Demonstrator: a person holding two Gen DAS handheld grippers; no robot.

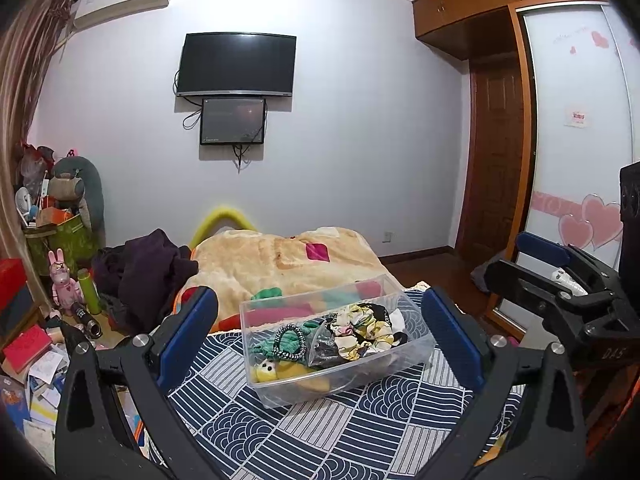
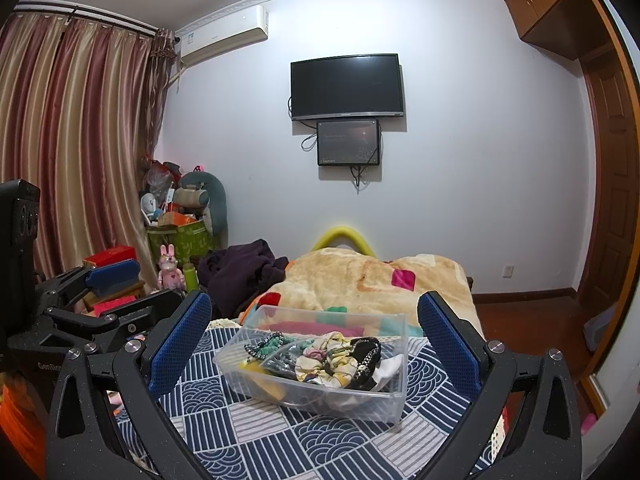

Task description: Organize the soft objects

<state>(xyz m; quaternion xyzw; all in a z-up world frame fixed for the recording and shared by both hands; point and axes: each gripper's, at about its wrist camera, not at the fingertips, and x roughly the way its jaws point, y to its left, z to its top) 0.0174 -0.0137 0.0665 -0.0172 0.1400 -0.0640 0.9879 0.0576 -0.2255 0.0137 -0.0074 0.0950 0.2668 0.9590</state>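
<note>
A clear plastic box (image 1: 416,354) sits on the navy patterned bedcover (image 1: 328,436). It holds several soft items: a floral scrunchie (image 1: 360,332), a green and black hair tie (image 1: 290,342) and a yellow plush piece (image 1: 280,372). My left gripper (image 1: 320,328) is open and empty, its blue pads level with the box's two ends, hovering just in front. In the right wrist view the box (image 2: 394,392) with the scrunchie (image 2: 320,360) lies between my open, empty right gripper (image 2: 316,328) fingers. The right gripper also shows at the right edge of the left wrist view (image 1: 560,276).
A beige blanket (image 1: 280,260) and dark purple clothes (image 1: 148,276) lie beyond the box. Cluttered boxes, books and toys (image 1: 60,280) fill the floor at left. A wardrobe (image 1: 580,120) and door stand at right.
</note>
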